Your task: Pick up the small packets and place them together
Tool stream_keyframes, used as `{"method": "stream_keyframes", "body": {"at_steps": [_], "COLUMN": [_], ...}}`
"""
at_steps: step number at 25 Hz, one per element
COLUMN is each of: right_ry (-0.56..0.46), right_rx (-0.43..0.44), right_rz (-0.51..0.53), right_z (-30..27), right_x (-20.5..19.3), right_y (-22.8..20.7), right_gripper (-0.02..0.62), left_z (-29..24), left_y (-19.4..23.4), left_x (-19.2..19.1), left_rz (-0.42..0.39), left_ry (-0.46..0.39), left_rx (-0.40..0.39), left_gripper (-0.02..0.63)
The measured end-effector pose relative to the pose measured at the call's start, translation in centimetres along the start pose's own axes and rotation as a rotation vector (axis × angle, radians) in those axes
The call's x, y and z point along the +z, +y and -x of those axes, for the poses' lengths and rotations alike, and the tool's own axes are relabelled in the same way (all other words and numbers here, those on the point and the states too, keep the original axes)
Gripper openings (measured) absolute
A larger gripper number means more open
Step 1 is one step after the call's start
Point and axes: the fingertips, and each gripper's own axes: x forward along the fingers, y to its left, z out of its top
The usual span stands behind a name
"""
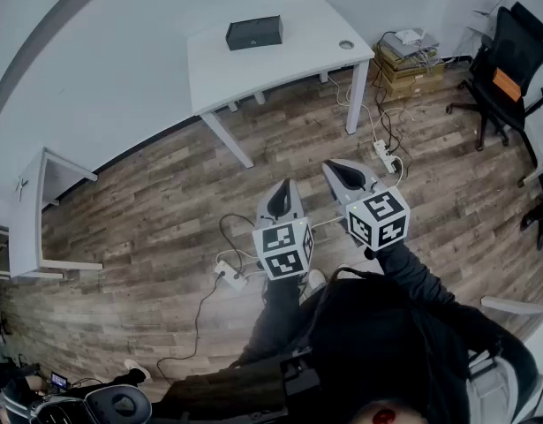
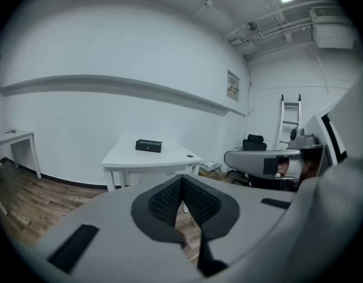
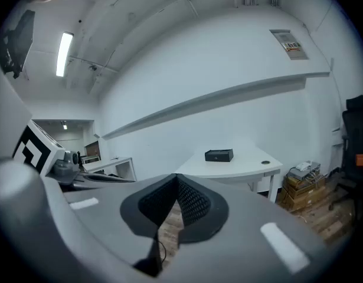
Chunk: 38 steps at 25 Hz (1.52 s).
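Progress nil, judged from the views. Left gripper was clenched with its pads meeting and nothing between them. Right gripper was likewise clamped tight and empty. Both hung over the wood floor, well apart from the white table. No small packets showed in any view, and the table top carried only a black box, so their location could not be told. Everything remained: finding the packets, picking each up, gathering them together.
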Motion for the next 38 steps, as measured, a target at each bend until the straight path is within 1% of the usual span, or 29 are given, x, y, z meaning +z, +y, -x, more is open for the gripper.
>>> {"method": "stream_keyframes", "body": {"at_steps": [11,16,18,21,23,25,27,29,33,36,38], "right_ry": [0.002,-0.026,-0.013,-0.004,-0.015,-0.012,-0.006,-0.008,-0.027,-0.011,0.0], "right_rx": [-0.011,0.001,-0.002,-0.008,-0.019,-0.047,-0.085,-0.097,-0.044,-0.002,0.022], "right_rz": [-0.009,-0.081,-0.105,-0.123,-0.119,-0.103,-0.091,-0.089,-0.101,-0.115,-0.127], "right_z": [-0.5,-0.9,-0.5,-0.7,-1.7,-2.4,-3.1,-4.3,-8.6,-12.7,-15.4], "right_x": [-0.5,-0.3,-0.9,-1.4,-1.2,-1.3,-1.4,-1.5,-0.6,0.4,1.5], "right_y": [-0.1,0.0,0.1,0.4,0.0,-0.8,-2.0,-3.1,-5.9,-8.9,-11.0], "right_gripper": [0.002,0.002,0.003,0.006,0.006,0.006,0.006,0.006,0.006,0.006,0.006], "left_z": [-0.3,0.0,0.7,0.9,0.3,-0.7,-1.9,-3.5,-8.0,-12.5,-15.7], "left_y": [0.4,1.4,1.8,2.9,4.0,4.4,4.7,5.3,6.6,7.7,8.5], "left_x": [-0.7,-0.7,-1.4,-2.5,-3.0,-3.7,-4.2,-4.2,-2.9,-1.4,0.3], "left_rz": [0.016,0.024,0.009,-0.051,-0.046,-0.032,-0.038,-0.031,-0.004,-0.01,-0.019], "left_ry": [0.007,0.018,0.028,0.042,0.055,0.073,0.095,0.106,0.102,0.122,0.132], "left_rx": [-0.003,-0.001,0.002,0.011,0.007,-0.003,-0.006,-0.002,0.015,0.027,0.042], "left_gripper": [0.0,0.0,0.0,0.0,0.0,0.0,0.0,0.0,0.0,0.0,0.0]}}
